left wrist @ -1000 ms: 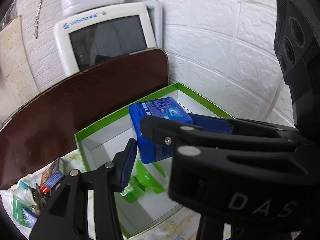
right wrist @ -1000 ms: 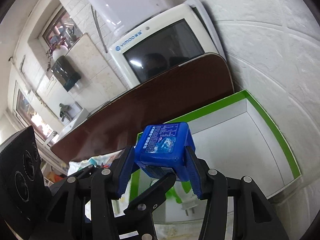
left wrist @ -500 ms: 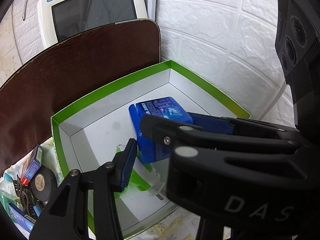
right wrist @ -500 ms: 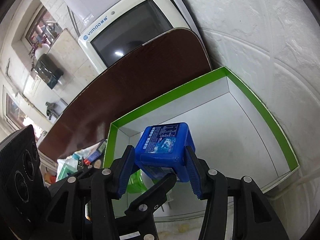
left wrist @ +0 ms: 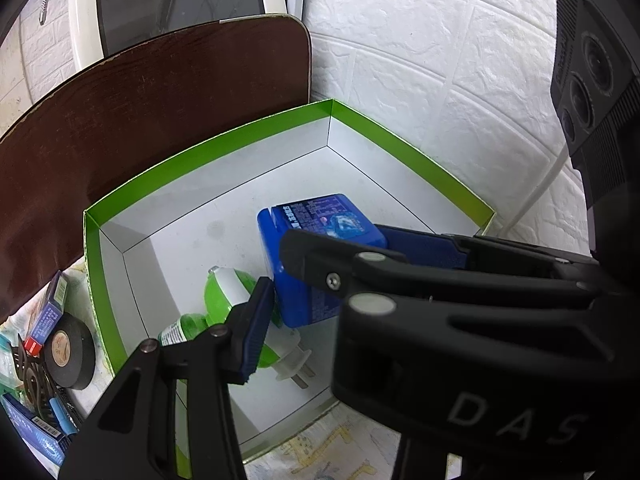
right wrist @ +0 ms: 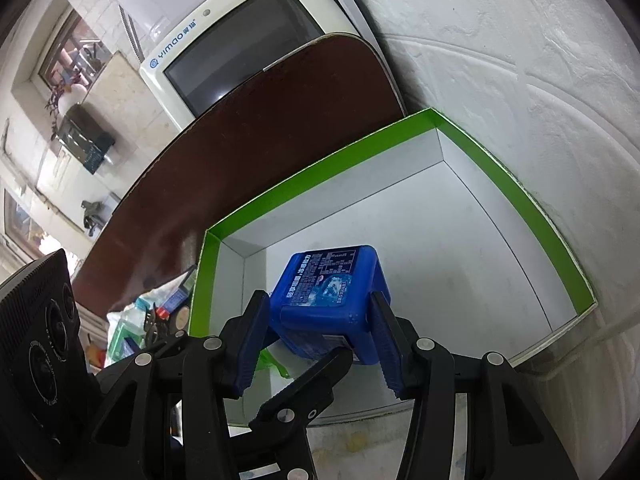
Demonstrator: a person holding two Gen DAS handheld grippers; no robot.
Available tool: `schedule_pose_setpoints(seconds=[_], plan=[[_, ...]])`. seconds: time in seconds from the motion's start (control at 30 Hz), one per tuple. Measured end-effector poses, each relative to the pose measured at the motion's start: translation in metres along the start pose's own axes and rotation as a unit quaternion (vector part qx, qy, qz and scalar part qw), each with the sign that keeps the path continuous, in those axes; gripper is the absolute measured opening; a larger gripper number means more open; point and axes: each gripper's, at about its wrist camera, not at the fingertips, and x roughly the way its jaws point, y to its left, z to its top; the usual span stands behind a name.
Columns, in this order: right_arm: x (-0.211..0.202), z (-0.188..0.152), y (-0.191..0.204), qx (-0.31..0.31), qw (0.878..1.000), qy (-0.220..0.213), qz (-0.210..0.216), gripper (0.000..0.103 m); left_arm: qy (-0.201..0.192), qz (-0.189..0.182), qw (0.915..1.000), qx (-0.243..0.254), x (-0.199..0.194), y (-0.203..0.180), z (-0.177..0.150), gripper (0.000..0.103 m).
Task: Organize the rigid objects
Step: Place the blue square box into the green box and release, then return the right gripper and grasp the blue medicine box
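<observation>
My right gripper is shut on a blue plastic box and holds it low inside the green-rimmed white cardboard box. In the left wrist view the blue box stands near the middle of the green-rimmed box, with the right gripper's black arm across it. My left gripper is open and empty, its left fingertip over a green and white plug-in bottle lying inside the box.
A dark brown board leans behind the box, with a white monitor behind it. White brick wall on the right. Left of the box lie a roll of black tape and small cartons on a cloth.
Both grippers have moved down and forward toward the box. The blue box has come down from above the rim to inside the box, still gripped.
</observation>
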Motion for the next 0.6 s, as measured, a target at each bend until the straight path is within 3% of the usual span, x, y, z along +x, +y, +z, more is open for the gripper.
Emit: schedule_pose_setpoints(seconds=[0.27,0.47,0.6], plan=[[-0.003,-0.004,-0.002,0.008,1.0,0.002,-0.005,0.053,0.001,-0.002,1.0,-0.005,-0.001,-0.003,-0.002,0.043],[-0.002,-0.006,0.001,0.016,1.0,0.007,-0.02,0.054,-0.017,0.006,0.9997,0.015,-0.018,-0.008,-0.008,0.046],[-0.011,-0.006,0.003,0.019,0.999,-0.012,-0.028,0.055,-0.027,0.011,0.9995,0.008,-0.028,-0.003,-0.01,0.052]])
